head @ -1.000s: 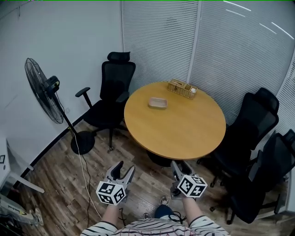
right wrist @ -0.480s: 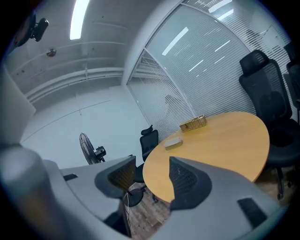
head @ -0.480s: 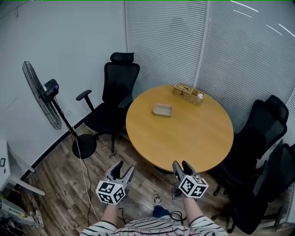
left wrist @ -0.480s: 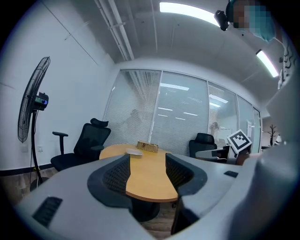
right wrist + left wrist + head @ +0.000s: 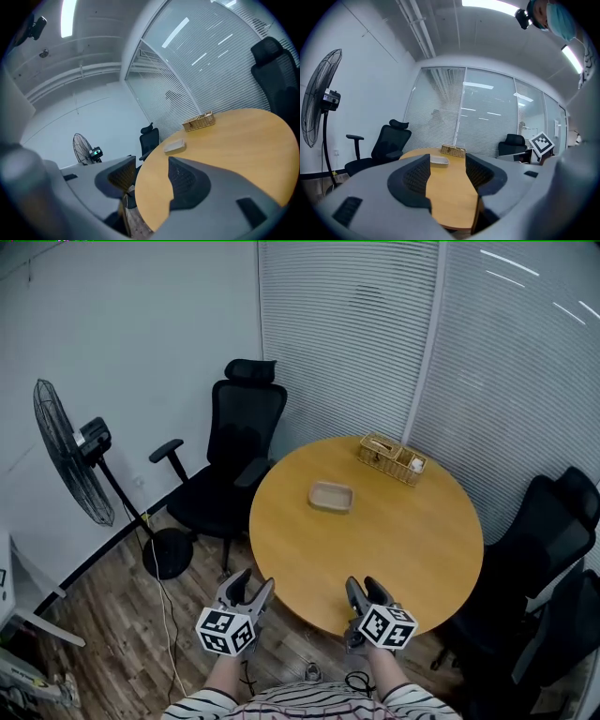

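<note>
The step in hand looked like bringing both grippers up to the near side of the round table [image 5: 384,549]. To do it well, I think each gripper should be held a little higher than the table top, so no jaw bumps the rim. The left one should also come in more toward the table. Both should point at the small flat tray [image 5: 331,496], which lay on the far left part of the table. A woven basket [image 5: 392,459] sat beyond the tray, at the table's far edge. A thin cord [image 5: 172,615] lay on the floor to the left of the table, so careful steps there would help.

The left gripper [image 5: 253,583] hung over the wood floor [image 5: 112,615], just off the table's near left edge. Its jaws stood wide apart. Nothing was between them, and only the table top showed through the gap. It touched nothing.

The right gripper [image 5: 363,585] was at the table's near edge. Its jaws were wide apart too, and it held and touched nothing.

A fan [image 5: 67,465] stood well to the left of the table. One black chair [image 5: 234,456] sat at the table's far left side, and more black chairs [image 5: 553,531] stood at the table's right.
</note>
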`<state>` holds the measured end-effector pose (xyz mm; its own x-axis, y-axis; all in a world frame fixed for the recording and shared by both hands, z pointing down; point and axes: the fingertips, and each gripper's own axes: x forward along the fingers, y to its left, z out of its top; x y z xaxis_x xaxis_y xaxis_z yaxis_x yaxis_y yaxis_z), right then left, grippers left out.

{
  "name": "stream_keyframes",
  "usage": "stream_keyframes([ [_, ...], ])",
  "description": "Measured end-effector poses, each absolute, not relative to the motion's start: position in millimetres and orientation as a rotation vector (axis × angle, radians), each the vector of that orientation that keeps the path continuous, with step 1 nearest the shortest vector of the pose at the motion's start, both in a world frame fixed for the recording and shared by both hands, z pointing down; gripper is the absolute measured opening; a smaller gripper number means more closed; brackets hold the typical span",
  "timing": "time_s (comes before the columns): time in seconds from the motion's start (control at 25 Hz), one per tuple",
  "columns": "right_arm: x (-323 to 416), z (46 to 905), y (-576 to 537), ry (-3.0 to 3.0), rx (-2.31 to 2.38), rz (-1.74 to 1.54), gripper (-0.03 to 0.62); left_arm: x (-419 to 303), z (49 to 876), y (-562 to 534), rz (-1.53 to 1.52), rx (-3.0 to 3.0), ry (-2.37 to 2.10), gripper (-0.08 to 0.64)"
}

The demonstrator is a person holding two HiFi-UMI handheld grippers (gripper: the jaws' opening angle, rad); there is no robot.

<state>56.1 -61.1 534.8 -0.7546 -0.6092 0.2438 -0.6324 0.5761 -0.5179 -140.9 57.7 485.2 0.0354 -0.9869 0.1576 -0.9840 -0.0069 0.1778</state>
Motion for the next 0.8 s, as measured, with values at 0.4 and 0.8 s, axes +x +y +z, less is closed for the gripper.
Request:
stream_keyframes([
  [0.4,24.4,548.7,-131.5,-2.75,0.992,0.926,0.227,-158.6,502.2,-21.4,-0.011,2.041,-2.028,0.215],
  [0.8,-10.0,564.4,-185.3,-2.701,1.073,0.923,0.226,-197.6,524.6,-92.3,0.004,2.083,-1.926,0.215],
])
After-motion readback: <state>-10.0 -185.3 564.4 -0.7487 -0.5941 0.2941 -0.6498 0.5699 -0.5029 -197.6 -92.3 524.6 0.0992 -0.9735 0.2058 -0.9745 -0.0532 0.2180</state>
